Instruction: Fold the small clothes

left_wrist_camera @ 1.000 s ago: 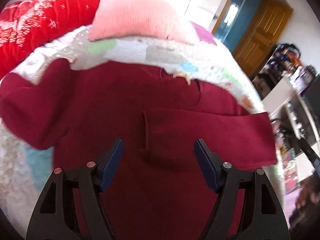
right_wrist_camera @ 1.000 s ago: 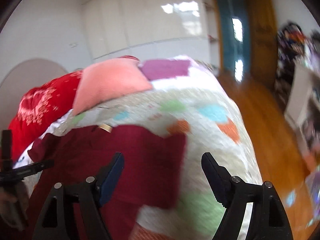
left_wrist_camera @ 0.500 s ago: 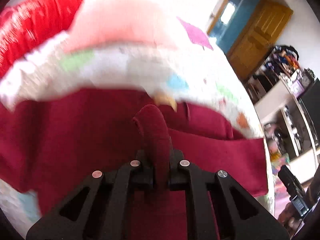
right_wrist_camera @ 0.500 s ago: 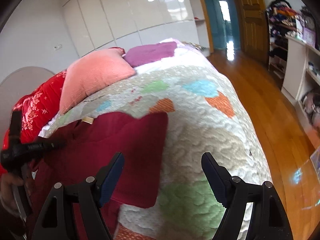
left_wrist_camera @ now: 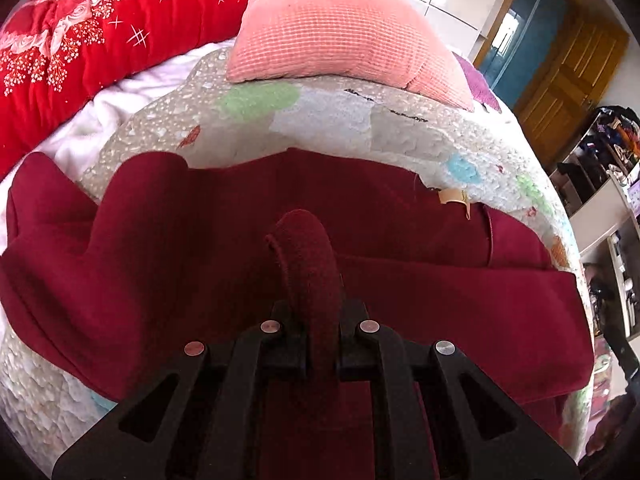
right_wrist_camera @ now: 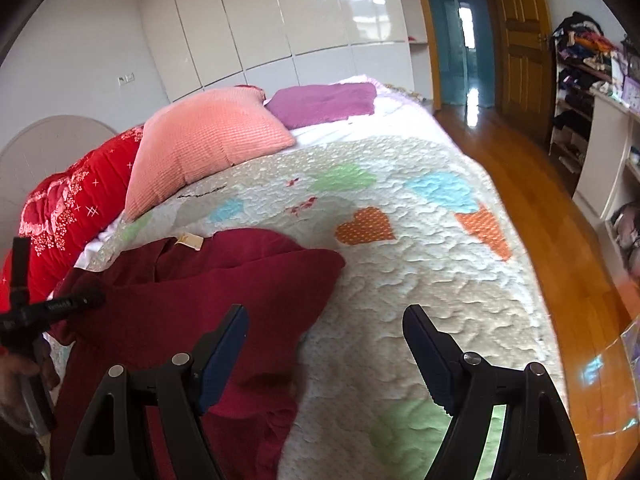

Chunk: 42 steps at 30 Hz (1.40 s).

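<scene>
Your left gripper (left_wrist_camera: 322, 344) is clamping a ridge of the maroon garment (left_wrist_camera: 200, 248) lying ahead on the quilt (left_wrist_camera: 400, 128); your right gripper (right_wrist_camera: 324, 356) is hanging open, possibly over its sleeve; be lifting evenly.

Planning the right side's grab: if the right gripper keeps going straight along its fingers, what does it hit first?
Probably the quilt, just beside the maroon garment's edge. The right gripper is open and empty; depth is uncertain.
</scene>
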Each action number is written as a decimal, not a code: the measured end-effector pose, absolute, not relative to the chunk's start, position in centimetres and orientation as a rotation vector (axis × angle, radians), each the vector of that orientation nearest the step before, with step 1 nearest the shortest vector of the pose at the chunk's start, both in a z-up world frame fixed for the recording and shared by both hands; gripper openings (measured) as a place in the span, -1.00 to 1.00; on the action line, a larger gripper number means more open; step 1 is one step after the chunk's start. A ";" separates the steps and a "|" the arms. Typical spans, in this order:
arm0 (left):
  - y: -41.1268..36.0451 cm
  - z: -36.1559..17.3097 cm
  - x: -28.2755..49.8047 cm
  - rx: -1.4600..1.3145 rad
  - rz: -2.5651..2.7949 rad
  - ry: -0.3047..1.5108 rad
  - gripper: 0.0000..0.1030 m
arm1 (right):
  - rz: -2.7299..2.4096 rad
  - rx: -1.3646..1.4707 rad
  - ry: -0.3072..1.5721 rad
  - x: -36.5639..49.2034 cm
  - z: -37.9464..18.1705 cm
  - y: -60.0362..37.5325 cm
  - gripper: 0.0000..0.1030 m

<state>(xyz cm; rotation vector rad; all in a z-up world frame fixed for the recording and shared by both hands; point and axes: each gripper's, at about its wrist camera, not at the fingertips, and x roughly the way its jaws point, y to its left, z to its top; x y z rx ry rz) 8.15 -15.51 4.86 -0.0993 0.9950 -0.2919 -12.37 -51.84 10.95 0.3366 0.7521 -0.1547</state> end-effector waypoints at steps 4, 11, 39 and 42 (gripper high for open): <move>-16.2 4.5 8.2 -0.077 -0.288 0.993 -0.86 | -0.093 0.434 0.808 -10.1 9.3 -52.2 0.50; -16.7 5.5 8.6 -0.094 -0.343 0.963 -0.85 | -0.054 0.309 0.813 -8.9 9.0 -50.1 -0.81; -15.5 3.8 6.5 -0.030 -0.204 0.984 -0.16 | -0.074 0.177 0.826 -11.2 11.1 -47.0 -0.52; -15.7 2.8 6.6 -0.023 -0.187 0.979 -0.14 | -0.084 0.201 0.827 -9.1 10.0 -47.0 -0.51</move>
